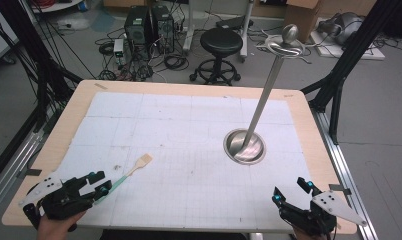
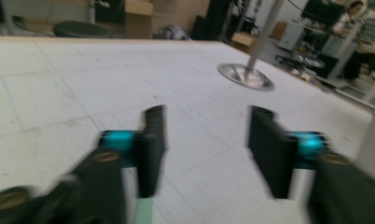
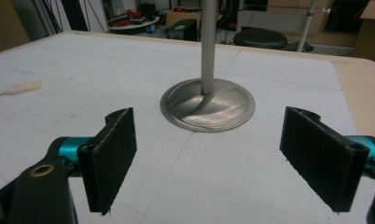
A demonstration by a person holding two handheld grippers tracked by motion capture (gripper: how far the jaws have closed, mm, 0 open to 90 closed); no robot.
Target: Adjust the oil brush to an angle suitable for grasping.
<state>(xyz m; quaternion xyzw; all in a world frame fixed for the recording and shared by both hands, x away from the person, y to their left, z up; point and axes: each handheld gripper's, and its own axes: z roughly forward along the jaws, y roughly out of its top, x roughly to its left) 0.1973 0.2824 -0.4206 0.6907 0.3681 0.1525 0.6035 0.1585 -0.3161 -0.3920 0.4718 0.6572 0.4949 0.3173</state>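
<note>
Black-padded left tongs (image 1: pixel 100 186) stood open at the desk's (image 1: pixel 309 130) near left corner, their jaws just beside the green handle of a brush (image 1: pixel 130 170), gripping nothing. Right tongs (image 1: pixel 292 191) were open and empty, facing the steel stand (image 1: pixel 245 146). Judgement: centre the handle between the pads before closing.
</note>
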